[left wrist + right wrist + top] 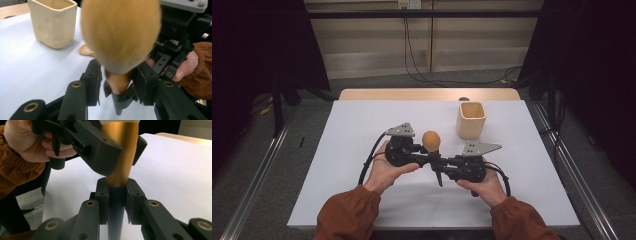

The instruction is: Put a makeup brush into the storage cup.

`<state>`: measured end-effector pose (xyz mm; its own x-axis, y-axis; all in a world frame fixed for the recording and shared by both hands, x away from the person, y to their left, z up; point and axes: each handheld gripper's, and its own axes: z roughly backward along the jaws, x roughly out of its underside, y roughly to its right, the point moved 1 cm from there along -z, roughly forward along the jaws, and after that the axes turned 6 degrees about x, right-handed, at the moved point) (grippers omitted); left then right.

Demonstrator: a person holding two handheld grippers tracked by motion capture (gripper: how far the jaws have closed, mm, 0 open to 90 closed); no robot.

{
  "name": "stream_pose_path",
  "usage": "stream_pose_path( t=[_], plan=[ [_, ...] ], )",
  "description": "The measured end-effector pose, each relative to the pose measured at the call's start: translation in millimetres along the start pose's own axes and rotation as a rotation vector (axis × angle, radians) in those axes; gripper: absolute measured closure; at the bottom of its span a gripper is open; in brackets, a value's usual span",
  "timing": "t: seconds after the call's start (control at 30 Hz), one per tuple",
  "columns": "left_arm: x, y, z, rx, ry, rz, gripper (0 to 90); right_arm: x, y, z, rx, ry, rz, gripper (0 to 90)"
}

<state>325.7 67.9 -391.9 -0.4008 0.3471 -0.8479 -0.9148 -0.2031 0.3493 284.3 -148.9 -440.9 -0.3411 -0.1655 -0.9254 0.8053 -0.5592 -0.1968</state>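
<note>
**Between two grippers: a brush held upright over the table's middle**

At the table's centre, a makeup brush (432, 145) stands nearly vertical, its fluffy orange head up and its dark handle pointing down toward the white table (362, 125). Both tools have it. The left gripper (424, 159) comes in from nine o'clock, its jaws standing either side of the golden ferrule just below the bristles; the pads look pressed to it, though the bristles hide part of the contact. The right gripper (117, 202) comes from three o'clock and is closed on the dark handle right below the ferrule, so the two grips sit stacked along the brush's long axis. A cream cup (471, 120) stands open-mouthed at about one o'clock from the brush, nearer the right hand (484, 186). Judging by this, the right gripper has the shorter reach to the cup.
</note>
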Motion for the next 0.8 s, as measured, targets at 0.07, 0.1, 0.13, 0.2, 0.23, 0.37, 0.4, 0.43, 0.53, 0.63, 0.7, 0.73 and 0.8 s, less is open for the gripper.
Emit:
stream_pose_path(
  t=[0.07,0.1,0.13,0.2,0.23,0.37,0.4,0.43,0.53,0.63,0.7,0.73,0.8],
  plan=[
    [0.6,0.2,0.4,-0.019,-0.008,-0.011,53.0,-0.6,0.9,1.3,0.007,-0.001,-0.001,74.9],
    [0.9,0.2,1.0,-0.02,-0.007,-0.007,49.7,-0.6,1.5,1.8,0.01,0.002,-0.002,74.9],
    [1.4,-0.1,2.2,-0.024,0.001,-0.009,47.2,-0.5,2.3,2.4,0.013,0.004,-0.002,74.9],
    [2.0,-0.3,4.3,-0.032,0.007,-0.009,44.2,-0.3,4.0,3.8,0.019,0.005,-0.002,74.9],
    [2.1,-0.5,5.5,-0.036,0.013,-0.011,41.7,-0.5,4.9,4.8,0.023,0.008,-0.006,74.9],
    [4.4,-1.3,10.1,-0.053,0.024,-0.007,35.9,-1.7,6.8,7.2,0.032,0.016,-0.006,74.9],
    [5.3,-1.5,10.6,-0.058,0.028,-0.008,34.4,-1.9,7.0,7.8,0.032,0.018,-0.009,74.9],
    [5.9,-1.8,11.4,-0.068,0.026,-0.003,31.4,-2.2,7.3,8.2,0.032,0.018,-0.008,74.9],
    [8.0,-2.4,14.2,-0.076,0.04,-0.002,26.5,-2.9,8.4,9.2,0.039,0.022,-0.008,74.9],
    [10.1,-2.7,17.9,-0.109,0.051,-0.012,18.0,-3.7,9.2,10.6,0.048,0.026,-0.007,74.9],
    [12.3,-3.1,21.8,-0.135,0.061,-0.024,14.4,-4.9,10.1,12.0,0.053,0.03,-0.008,74.9],
    [12.8,-3.5,23.5,-0.143,0.057,-0.024,13.2,-5.3,10.6,12.9,0.056,0.032,-0.008,74.9],
    [15.4,-4.4,28.4,-0.162,0.083,-0.03,13.1,-5.8,12.1,14.4,0.063,0.036,-0.011,74.9]
  ],
)
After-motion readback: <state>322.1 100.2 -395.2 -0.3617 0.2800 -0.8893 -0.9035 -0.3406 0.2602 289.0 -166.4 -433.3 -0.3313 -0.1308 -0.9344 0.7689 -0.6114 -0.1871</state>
